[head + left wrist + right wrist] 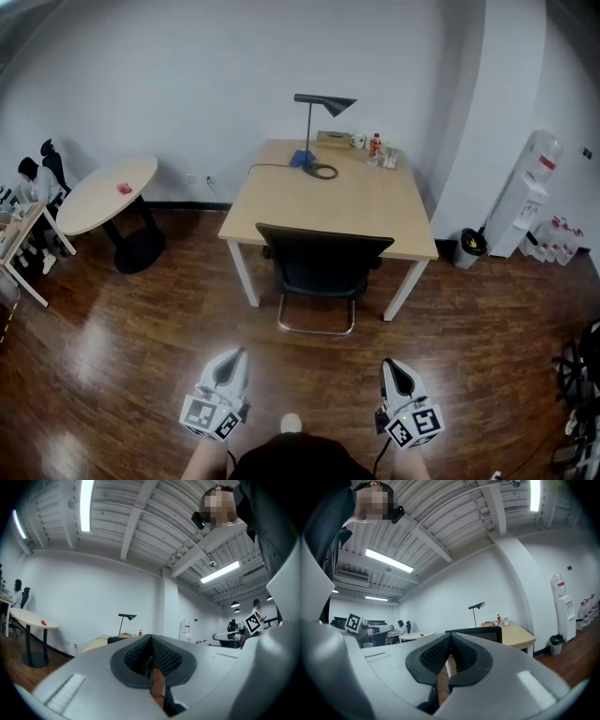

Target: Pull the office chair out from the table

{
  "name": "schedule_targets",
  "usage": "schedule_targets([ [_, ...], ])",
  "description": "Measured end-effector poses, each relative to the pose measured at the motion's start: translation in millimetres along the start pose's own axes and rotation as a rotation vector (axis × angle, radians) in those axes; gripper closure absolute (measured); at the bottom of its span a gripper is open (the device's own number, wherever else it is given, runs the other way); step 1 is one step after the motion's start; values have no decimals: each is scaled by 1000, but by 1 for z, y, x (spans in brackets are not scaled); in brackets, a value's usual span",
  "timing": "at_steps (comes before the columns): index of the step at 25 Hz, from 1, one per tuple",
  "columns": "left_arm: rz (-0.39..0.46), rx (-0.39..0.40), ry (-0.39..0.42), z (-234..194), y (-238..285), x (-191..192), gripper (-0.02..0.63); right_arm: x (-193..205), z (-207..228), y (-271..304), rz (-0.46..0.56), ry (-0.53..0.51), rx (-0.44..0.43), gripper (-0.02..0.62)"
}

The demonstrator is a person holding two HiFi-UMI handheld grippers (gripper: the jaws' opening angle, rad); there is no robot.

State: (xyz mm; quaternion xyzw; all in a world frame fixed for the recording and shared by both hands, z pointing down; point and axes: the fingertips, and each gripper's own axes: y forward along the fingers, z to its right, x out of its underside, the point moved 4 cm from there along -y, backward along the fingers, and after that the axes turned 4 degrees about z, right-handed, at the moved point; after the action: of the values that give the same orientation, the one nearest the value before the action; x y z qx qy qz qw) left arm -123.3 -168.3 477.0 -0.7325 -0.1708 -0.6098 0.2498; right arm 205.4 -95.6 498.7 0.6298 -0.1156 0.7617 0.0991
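Basically, only the head view gives the full layout. The office chair point(322, 262) is pushed in at the near edge of the wooden tabletop point(356, 202), backrest toward the camera, seat tucked under the top, well apart from both tongs. The chair has a wide black backrest, a black seat and a chrome U-shaped sled base on the wood floor point(122, 337). The left tongs point(234, 358) and right tongs point(392, 367) hover low in frame, both aimed at the chair, left one left of it, right one just right of it. The left gripper view shows what the head view can't: its pads are pressed together with nothing between them. There the chair is only a dark sliver past the tips, under the desk lamp point(126, 617). In the right gripper view the pads are also pressed together and empty. That view shows the backrest as a flat black band just above the tips, plus the water dispenser point(562, 609) and a bin point(555, 644) at right; the left gripper view has no bin.
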Motion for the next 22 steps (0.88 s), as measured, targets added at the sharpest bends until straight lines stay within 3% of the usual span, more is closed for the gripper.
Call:
schedule_targets([
  [10,-7,-15,-10,-55,37,7,604,6,-1,64,-4,-10,2,581],
  [16,-24,16,-18,-71,58,13,604,7,-4,88,18,7,12,581],
  [22,-42,60,-19,-73,86,24,604,10,11,101,-23,-24,32,580],
])
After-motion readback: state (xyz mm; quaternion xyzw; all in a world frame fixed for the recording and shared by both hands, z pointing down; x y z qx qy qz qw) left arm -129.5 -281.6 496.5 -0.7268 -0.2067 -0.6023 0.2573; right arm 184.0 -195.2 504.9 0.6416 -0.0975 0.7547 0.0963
